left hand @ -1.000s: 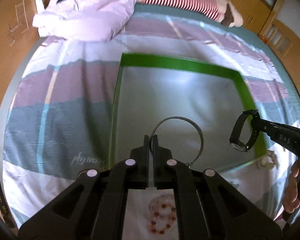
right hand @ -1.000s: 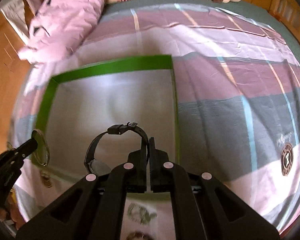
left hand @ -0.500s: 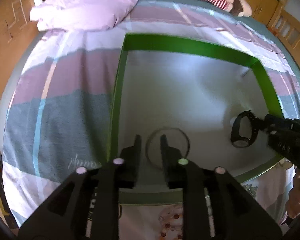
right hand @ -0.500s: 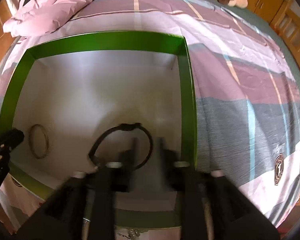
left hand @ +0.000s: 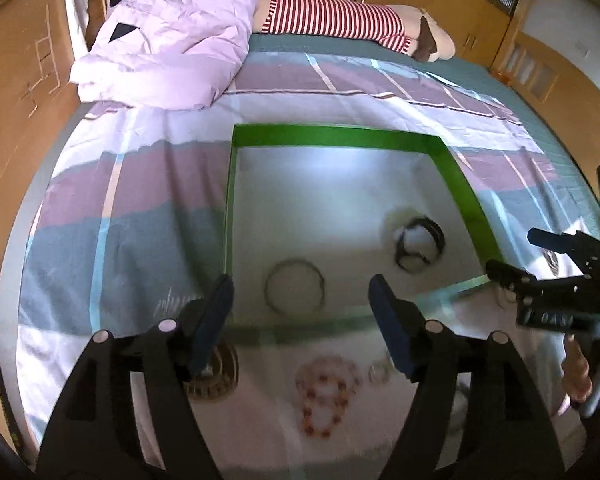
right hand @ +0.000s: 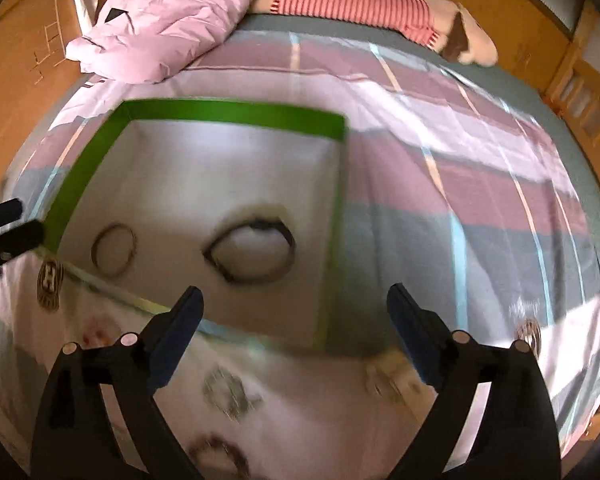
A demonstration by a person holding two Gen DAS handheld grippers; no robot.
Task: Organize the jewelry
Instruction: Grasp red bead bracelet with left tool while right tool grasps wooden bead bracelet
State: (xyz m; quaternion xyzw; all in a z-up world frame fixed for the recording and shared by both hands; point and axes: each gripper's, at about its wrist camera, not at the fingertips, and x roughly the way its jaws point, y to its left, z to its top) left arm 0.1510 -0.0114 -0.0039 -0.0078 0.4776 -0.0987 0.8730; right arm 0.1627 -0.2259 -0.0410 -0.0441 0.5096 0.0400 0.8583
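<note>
On a striped bedspread (left hand: 140,184) ringed by wooden cabinets, the green-rimmed tray (left hand: 340,136) held the bangle (left hand: 295,291) and wristwatch (left hand: 419,244), both grippers (left hand: 300,304) (right hand: 294,320) having just released them, jaws parted.

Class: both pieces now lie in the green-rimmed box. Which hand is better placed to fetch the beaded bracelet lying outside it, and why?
Left. The beaded bracelet lies just below the open left gripper. The right gripper hangs empty beside the box's far corner.

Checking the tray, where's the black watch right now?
The black watch lies inside the green-rimmed tray, near its right wall in the left wrist view, right of the thin bangle.
</note>
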